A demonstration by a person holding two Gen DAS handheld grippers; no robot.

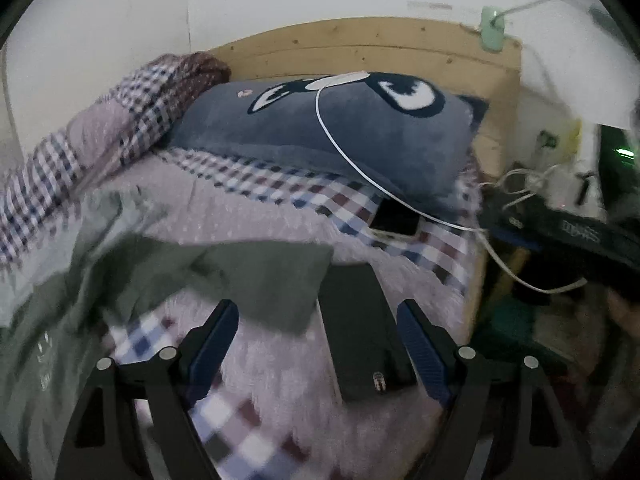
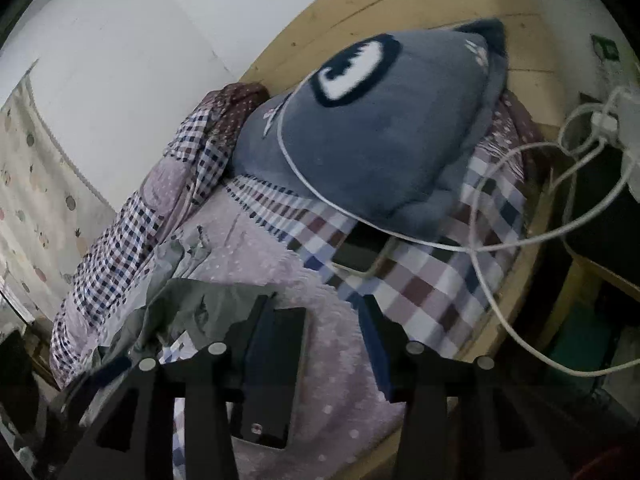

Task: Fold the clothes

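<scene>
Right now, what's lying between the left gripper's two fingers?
In the left wrist view, a flat black phone lies face down on the pink bedspread inside the open left gripper, beside the grey-green garment.

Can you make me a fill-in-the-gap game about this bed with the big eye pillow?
1. The white cable runs across the grey ____.
2. The headboard behind the bed is made of ____.
3. The green garment lies on the ____ side of the left wrist view.
4. Both the left gripper and the right gripper have their jaws ____.

Missing words: pillow; wood; left; open
</scene>
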